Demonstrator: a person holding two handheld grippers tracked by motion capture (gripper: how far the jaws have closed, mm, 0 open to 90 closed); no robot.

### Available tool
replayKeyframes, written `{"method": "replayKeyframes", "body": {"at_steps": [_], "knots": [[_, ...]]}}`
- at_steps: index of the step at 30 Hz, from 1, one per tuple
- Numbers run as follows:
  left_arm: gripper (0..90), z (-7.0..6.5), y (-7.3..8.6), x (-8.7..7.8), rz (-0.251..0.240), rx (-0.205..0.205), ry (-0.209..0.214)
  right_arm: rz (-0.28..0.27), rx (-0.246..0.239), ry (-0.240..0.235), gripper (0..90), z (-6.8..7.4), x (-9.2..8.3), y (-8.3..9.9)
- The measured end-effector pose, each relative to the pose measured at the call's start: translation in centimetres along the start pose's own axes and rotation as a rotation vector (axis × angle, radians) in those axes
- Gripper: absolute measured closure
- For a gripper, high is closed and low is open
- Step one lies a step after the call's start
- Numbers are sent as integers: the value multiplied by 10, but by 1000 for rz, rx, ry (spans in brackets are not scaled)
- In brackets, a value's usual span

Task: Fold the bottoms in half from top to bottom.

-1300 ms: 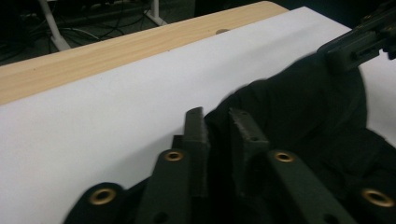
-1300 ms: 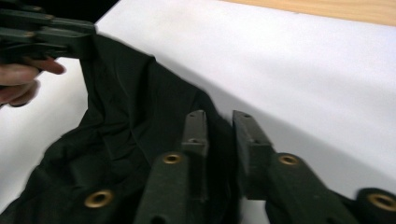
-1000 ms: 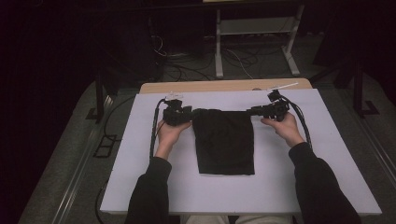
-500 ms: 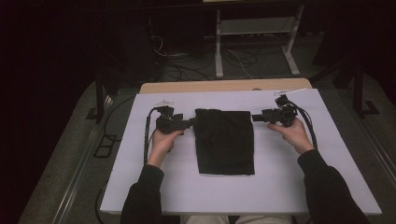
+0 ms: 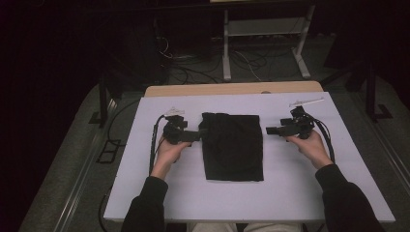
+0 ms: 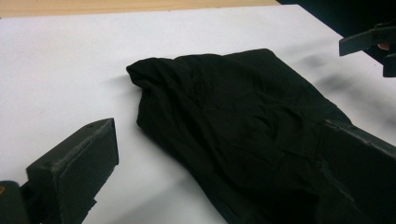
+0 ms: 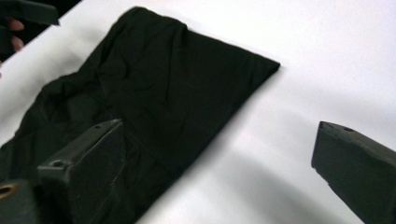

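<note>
The black cloth [image 5: 232, 146] lay flat on the white table cover [image 5: 145, 193], folded into a tall rectangle, creased and slightly bunched along its far edge. My left gripper [image 5: 196, 136] sat just beside its left edge and my right gripper [image 5: 270, 130] just beside its right, both jaws having just opened wide, gripping nothing.

No readable text, labels or numbers anywhere.
</note>
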State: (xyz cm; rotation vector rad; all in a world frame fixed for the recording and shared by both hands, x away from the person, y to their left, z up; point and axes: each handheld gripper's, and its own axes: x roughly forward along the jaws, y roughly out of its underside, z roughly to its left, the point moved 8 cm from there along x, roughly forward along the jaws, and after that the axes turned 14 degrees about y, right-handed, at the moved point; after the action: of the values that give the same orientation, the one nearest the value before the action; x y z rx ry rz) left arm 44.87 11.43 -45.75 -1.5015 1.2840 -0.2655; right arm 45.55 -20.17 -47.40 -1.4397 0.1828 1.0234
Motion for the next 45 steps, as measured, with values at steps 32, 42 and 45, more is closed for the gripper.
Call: {"method": "replayKeyframes", "body": {"at_steps": [32, 42, 45], "knots": [[0, -53, 25, -29, 19, 84, 36, -54, -52, 2, 13, 33, -57, 39], [0, -72, 37, -35, 21, 139, 90, -75, -81, -5, 13, 43, -71, 56], [0, -78, 43, -36, 36, 160, 102, -74, -78, -14, 13, 45, -74, 63]]}}
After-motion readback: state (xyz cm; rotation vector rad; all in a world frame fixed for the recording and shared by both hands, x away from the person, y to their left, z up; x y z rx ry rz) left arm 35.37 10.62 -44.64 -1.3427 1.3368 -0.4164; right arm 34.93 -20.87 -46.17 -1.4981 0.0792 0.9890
